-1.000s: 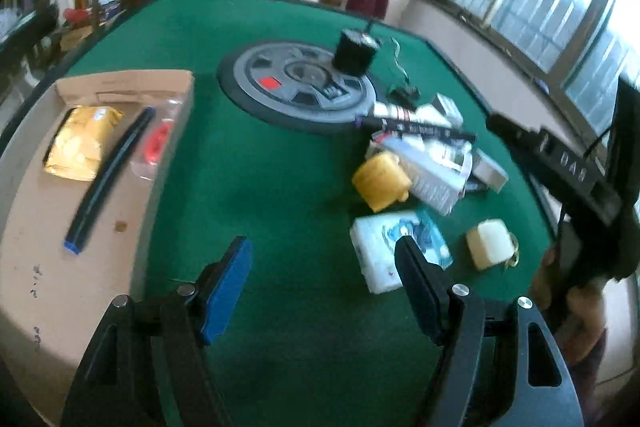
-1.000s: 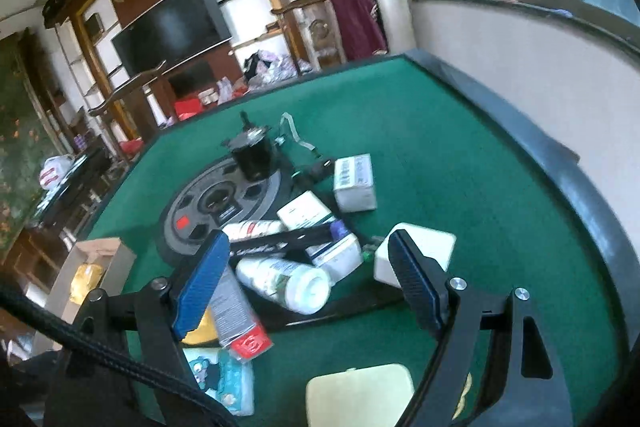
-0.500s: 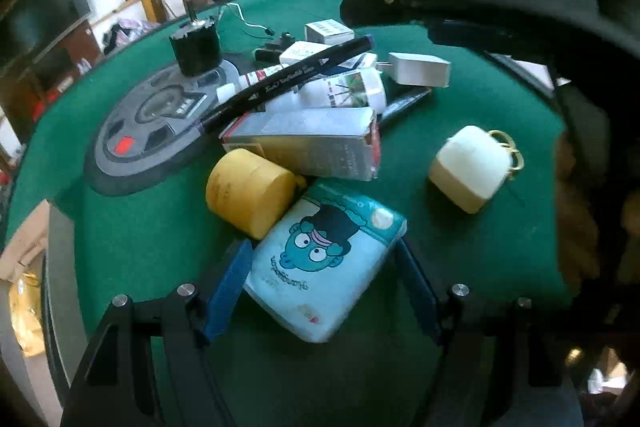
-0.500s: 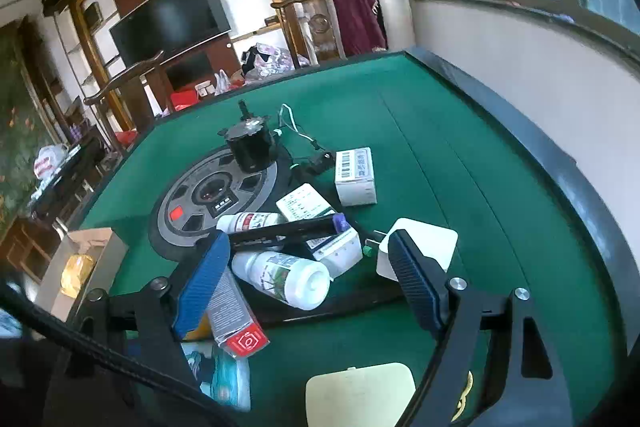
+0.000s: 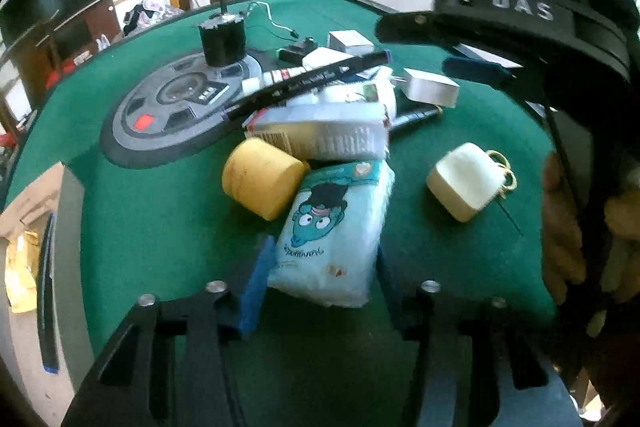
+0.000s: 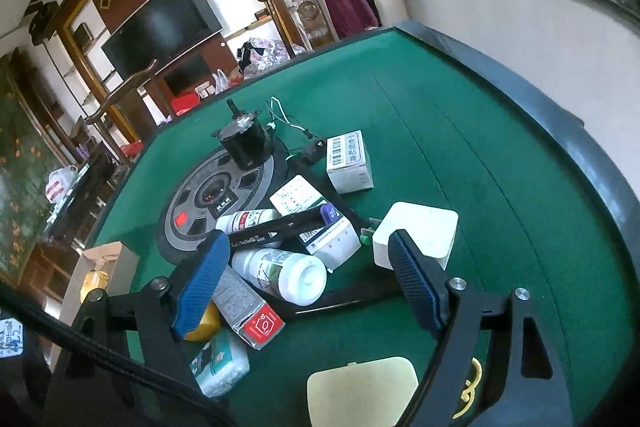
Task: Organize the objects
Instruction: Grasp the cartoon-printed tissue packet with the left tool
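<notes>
A light-blue tissue pack (image 5: 334, 231) with a cartoon face lies on the green table (image 5: 160, 219). My left gripper (image 5: 320, 287) has its blue pads on both sides of the pack's near end, closed against it. The pack also shows in the right wrist view (image 6: 218, 363). A yellow round tub (image 5: 260, 183) touches the pack's left side. My right gripper (image 6: 308, 287) is open and empty above the pile, over a white bottle (image 6: 288, 275). A cardboard box (image 5: 28, 267) at the left holds a gold packet and a black tube.
The pile holds a grey carton (image 5: 320, 135), a black marker (image 5: 308, 83), a white charger (image 5: 430, 87) and small boxes (image 6: 350, 161). A cream case (image 5: 464, 183) lies right of the pack. A grey disc (image 5: 172, 107) carries a black motor (image 5: 222, 39).
My left gripper swung from the open table to the pile, came down around the tissue pack, and its pads closed in on it. My right gripper stayed open and barely moved.
</notes>
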Demonstrator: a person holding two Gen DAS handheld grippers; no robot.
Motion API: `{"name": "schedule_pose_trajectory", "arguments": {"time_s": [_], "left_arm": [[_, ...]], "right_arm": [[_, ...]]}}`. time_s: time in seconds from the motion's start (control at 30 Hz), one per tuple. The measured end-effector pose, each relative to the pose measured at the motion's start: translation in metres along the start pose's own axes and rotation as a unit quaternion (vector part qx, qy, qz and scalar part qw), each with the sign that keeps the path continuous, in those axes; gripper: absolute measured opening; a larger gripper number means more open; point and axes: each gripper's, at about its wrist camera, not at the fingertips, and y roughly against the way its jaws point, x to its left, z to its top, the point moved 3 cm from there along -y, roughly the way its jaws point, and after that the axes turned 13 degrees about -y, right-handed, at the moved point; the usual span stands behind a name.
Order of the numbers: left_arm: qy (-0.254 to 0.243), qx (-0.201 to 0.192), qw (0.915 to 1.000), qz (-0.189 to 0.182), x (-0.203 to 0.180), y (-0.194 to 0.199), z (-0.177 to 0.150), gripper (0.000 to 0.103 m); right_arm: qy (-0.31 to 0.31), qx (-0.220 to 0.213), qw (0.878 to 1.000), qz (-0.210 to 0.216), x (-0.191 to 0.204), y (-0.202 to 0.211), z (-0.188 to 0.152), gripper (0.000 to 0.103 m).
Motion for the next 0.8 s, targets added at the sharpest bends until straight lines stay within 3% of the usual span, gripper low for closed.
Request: {"name": "schedule_pose_trajectory", "arguments": {"time_s": [0.07,0.2,0.23,0.3,0.37,0.57,0.8], "left_arm": [[-0.003,0.002,1.0000,0.006,0.000,-0.009,0.008,0.067],[-0.009,0.030,0.9995,0.006,-0.008,-0.031,0.017,0.067],[-0.007,0.018,0.9998,0.010,-0.010,-0.031,0.017,0.065],[-0.005,0.009,0.9999,0.011,-0.012,-0.028,0.016,0.042],[0.009,0.006,0.9999,0.006,-0.011,-0.020,0.011,0.039],[0.060,-0.053,0.9968,0.007,0.006,0.038,-0.023,0.038],[0.161,-0.126,0.9790,0.004,0.047,0.111,-0.062,0.038]], "right_arm": [[-0.005,-0.001,1.000,-0.001,-0.002,0.000,0.001,0.081],[-0.011,-0.005,1.000,-0.006,-0.005,0.000,0.003,0.081],[-0.014,-0.003,1.000,-0.007,-0.007,-0.002,0.003,0.081],[-0.021,0.001,1.000,-0.007,-0.009,-0.004,0.004,0.081],[-0.028,0.003,1.000,-0.007,-0.012,-0.005,0.006,0.081],[-0.035,0.002,0.999,-0.009,-0.016,-0.006,0.007,0.081],[-0.027,0.022,0.999,0.012,-0.015,-0.013,0.003,0.081]]}}
